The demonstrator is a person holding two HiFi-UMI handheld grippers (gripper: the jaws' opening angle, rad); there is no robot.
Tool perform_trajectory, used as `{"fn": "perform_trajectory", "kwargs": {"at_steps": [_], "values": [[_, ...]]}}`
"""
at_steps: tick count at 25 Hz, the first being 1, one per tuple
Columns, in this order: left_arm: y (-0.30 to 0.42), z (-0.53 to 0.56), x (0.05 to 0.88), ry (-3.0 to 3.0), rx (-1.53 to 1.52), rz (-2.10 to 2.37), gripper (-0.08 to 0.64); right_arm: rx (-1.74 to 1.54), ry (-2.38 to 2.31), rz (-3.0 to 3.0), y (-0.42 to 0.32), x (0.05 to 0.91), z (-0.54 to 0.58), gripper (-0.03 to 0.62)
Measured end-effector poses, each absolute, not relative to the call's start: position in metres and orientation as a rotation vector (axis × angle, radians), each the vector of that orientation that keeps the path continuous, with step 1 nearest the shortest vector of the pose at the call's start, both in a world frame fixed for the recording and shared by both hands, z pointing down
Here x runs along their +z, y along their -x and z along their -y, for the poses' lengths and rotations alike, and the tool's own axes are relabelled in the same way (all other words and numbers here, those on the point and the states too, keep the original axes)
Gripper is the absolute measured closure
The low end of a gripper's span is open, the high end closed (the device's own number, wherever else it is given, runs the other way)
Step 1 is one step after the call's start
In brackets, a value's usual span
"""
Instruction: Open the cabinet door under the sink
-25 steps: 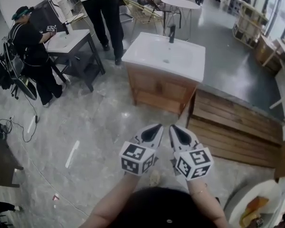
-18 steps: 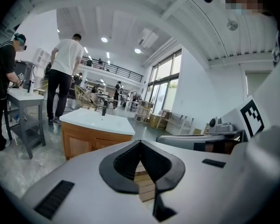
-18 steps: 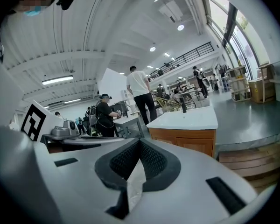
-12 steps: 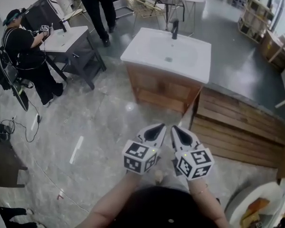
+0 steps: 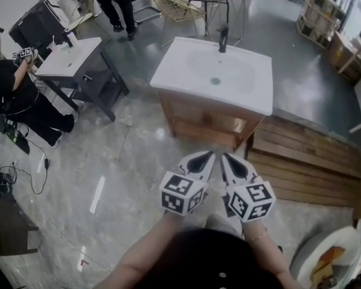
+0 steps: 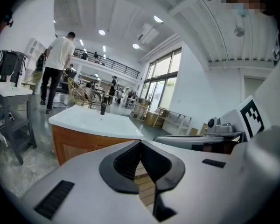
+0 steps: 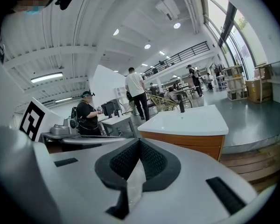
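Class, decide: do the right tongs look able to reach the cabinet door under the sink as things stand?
Probably not yet. The right tongs, shut, hang short of the cabinet door, with floor between them. Nothing seems to block the way, so a step closer should do.

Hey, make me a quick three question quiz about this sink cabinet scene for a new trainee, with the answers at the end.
1. True or false: the left gripper and right gripper both have their fingers shut, with nothing between them.
2. The faucet on the white sink is: A black, B gold, C red.
3. Does either gripper touch the wooden cabinet under the sink?
Key: 1 true. 2 A. 3 No, both are short of it.
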State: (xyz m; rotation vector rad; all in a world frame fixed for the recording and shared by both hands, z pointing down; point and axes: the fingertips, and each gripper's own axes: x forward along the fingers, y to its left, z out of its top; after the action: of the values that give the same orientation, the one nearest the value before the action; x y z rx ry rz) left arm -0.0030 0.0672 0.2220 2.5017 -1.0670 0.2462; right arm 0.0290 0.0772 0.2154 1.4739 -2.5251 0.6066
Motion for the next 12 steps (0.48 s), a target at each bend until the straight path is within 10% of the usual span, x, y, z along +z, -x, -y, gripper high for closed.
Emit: {"fn": "perform_trajectory", "kwargs": {"at_steps": [12], "values": [[0.024, 0.012, 0.231, -2.559, 0.308, 0.921, 0.551, 0.666, -1.638, 2.426, -0.012, 0.224, 0.001, 0.584]]}}
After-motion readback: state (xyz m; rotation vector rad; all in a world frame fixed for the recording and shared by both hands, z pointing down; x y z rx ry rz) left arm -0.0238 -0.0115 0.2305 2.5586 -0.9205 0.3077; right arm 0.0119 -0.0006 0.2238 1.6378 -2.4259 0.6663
